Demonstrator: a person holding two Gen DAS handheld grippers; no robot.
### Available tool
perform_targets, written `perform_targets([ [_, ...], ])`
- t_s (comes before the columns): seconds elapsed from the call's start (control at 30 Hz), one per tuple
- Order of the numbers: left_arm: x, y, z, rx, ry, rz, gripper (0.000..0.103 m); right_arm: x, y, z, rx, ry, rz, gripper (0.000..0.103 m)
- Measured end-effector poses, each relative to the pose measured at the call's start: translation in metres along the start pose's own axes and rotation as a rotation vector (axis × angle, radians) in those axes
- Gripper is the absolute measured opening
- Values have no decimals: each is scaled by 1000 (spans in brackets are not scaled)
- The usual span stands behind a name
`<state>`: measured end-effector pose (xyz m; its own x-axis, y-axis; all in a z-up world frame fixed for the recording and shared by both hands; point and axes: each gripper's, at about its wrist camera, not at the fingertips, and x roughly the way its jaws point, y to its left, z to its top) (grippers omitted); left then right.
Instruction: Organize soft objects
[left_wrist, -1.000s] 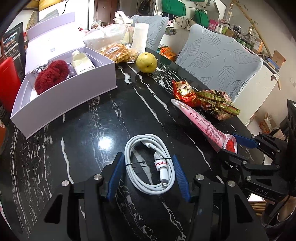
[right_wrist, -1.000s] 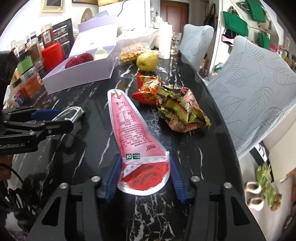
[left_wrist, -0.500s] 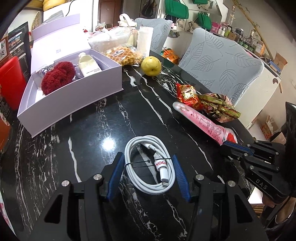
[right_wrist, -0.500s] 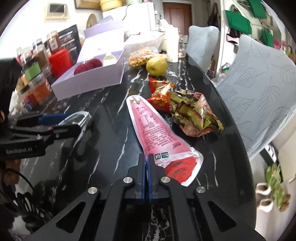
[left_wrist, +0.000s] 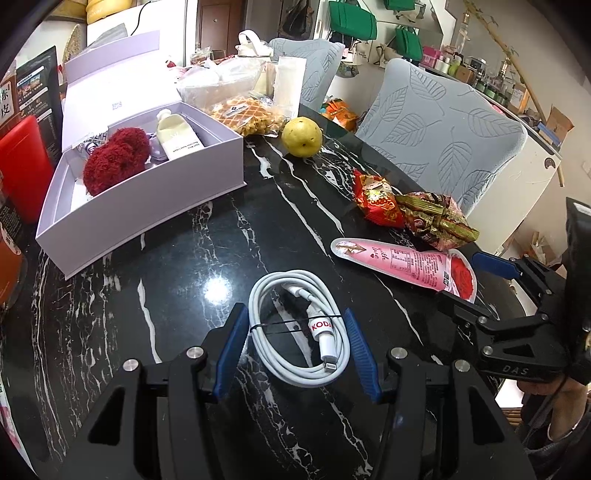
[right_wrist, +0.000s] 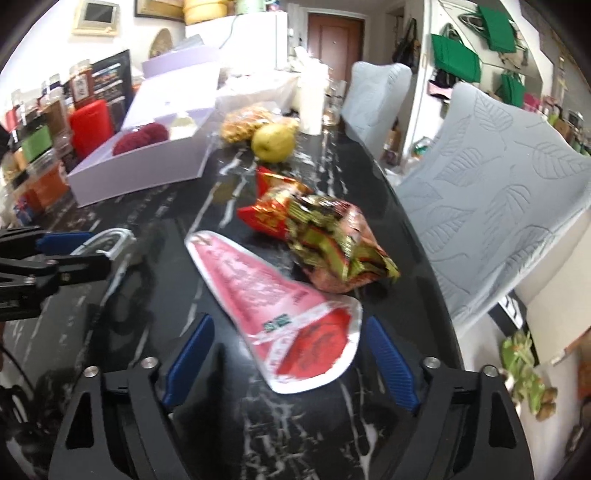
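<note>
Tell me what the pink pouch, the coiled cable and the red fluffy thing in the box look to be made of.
Pink pouch: apparently flexible plastic or foil laminate, glossy; printed, with a silvery sealed edge.
Coiled cable: smooth white plastic or rubber jacket, slightly shiny, bound by a thin dark tie.
Red fluffy thing: yarn or chenille-like fabric, matte and fuzzy; exact fibre unclear.
It lies in a white box, probably matte cardboard.

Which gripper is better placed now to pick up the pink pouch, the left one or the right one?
The right gripper. Its open jaws stand on either side of the pink pouch's red end. The left gripper is open around the white cable, apart from the pouch.
</note>
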<state>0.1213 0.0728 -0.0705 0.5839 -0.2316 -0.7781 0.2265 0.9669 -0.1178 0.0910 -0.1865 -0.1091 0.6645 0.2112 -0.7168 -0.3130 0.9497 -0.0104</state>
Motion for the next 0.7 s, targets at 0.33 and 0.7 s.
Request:
perform_targets([
  [0.33, 6, 0, 4, -5, 11, -21, 53, 4, -8, -5, 49, -8, 78, 81],
  [0.7, 6, 1, 4, -4, 11, -19, 53, 3, -15, -3, 78, 4, 108, 52],
])
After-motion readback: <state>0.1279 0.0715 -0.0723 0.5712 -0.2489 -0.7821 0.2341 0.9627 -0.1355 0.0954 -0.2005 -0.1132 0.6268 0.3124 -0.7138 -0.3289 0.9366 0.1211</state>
